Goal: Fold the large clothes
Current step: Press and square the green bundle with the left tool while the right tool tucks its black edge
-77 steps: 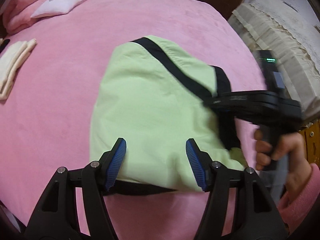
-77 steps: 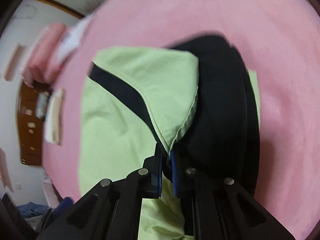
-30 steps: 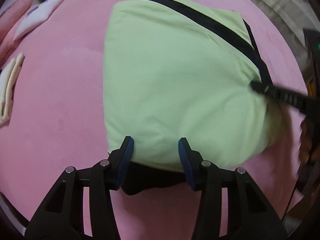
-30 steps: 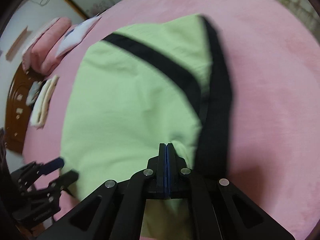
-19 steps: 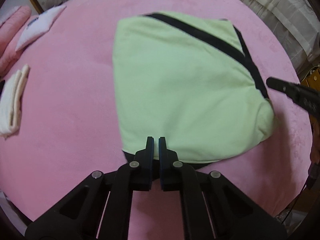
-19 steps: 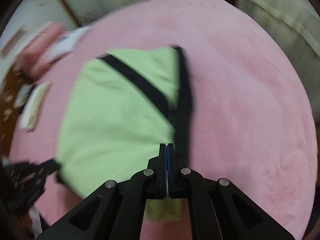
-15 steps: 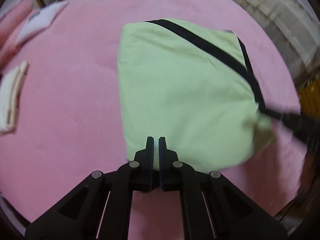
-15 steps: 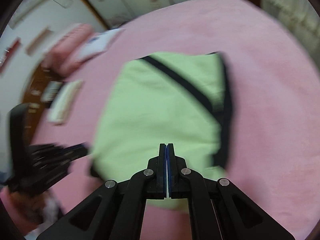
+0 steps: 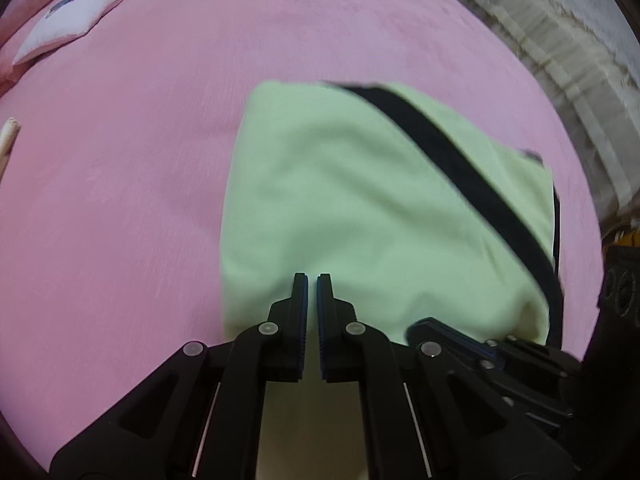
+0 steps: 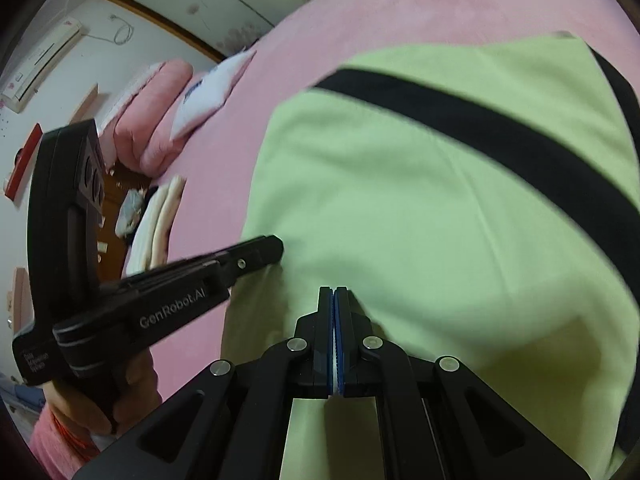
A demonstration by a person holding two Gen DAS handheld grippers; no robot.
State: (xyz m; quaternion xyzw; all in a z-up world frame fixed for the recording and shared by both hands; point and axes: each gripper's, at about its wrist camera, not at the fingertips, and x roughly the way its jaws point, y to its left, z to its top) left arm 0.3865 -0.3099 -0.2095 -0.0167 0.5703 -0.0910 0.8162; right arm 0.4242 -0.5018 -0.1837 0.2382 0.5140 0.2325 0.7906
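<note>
- Pink bedspread (image 9: 168, 208) covers the whole bed, soft and smooth, and runs out to the rim of both wrist views
- On it lies the garment (image 9: 360, 208), pale green, folded into a thick rough-square bundle, flat on the bed
- One black stripe (image 9: 452, 160) crosses the bundle's top on a slant; black trim also shows along its right edge
- Left tongs (image 9: 312, 280) hang over the near edge of the garment, pointed steeply down; the jaws have just been closing and now stand almost together with only a thin slit between the blue pads, and no cloth shows in that slit
- Right tongs (image 10: 333, 292) are pressed fully together, pad to pad, above the green cloth; nothing shows between them
- From the right wrist view the left tongs come in from the left, tip just at the garment's left edge, a hand (image 10: 100, 396) in a pink sleeve round the grip
- From the left wrist view the right tongs show low at the right, beside the garment's near right corner
- Far side of the bed: a white pillow (image 9: 76, 20) against rolled pink bedding (image 10: 160, 108), well apart from the garment
- Folded cream cloth (image 10: 160, 220) lies near the bed's left edge
- White lacy cover (image 9: 560, 60) drapes something beside the bed on the right
- Air conditioner (image 10: 40, 60) sits high on the wall
</note>
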